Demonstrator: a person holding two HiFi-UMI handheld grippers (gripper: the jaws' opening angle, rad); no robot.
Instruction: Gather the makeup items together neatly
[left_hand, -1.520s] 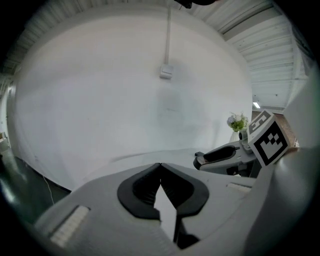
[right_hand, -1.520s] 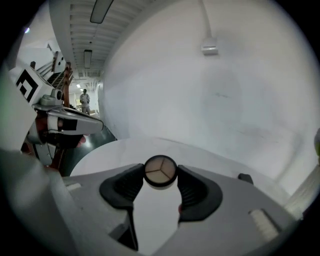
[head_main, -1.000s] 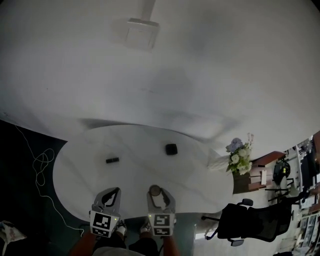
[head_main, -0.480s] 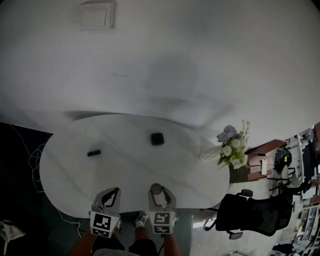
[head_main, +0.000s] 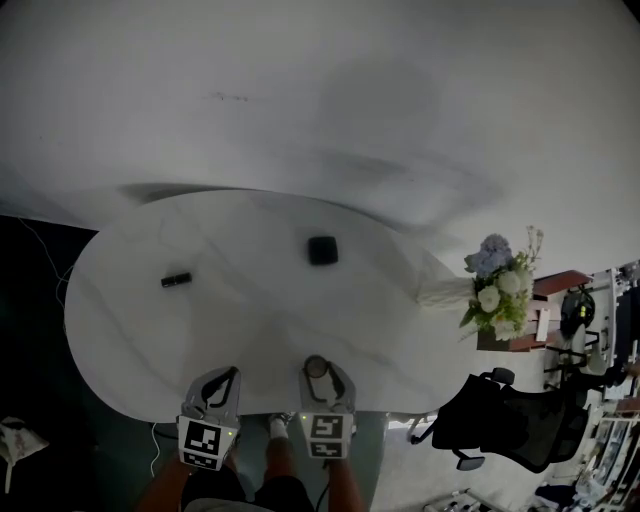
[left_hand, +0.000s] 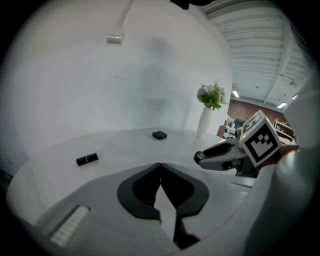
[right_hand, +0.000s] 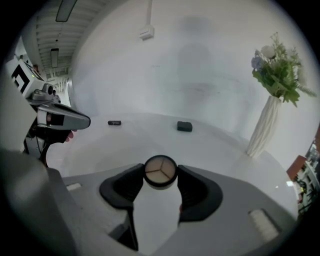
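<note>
A round open compact (right_hand: 160, 171) with tan powder sits between the jaws of my right gripper (right_hand: 160, 181), which is shut on it. In the head view this right gripper (head_main: 318, 368) hangs over the near edge of the white oval table (head_main: 130, 340). My left gripper (head_main: 228, 376) is beside it, shut with nothing in it; its tips meet in the left gripper view (left_hand: 160, 165). A black lipstick tube (head_main: 176, 280) lies at the table's left. A square black compact (head_main: 322, 250) lies near the far middle, apart from both grippers.
A white vase of flowers (head_main: 497, 290) stands at the table's right end. A black office chair (head_main: 505, 430) is on the floor to the right. A white wall rises behind the table. The person's legs and feet (head_main: 280, 430) show below the grippers.
Both grippers have come down and forward to the table's near edge. The table now looks larger and nearer. The round compact stays in the right jaws.
</note>
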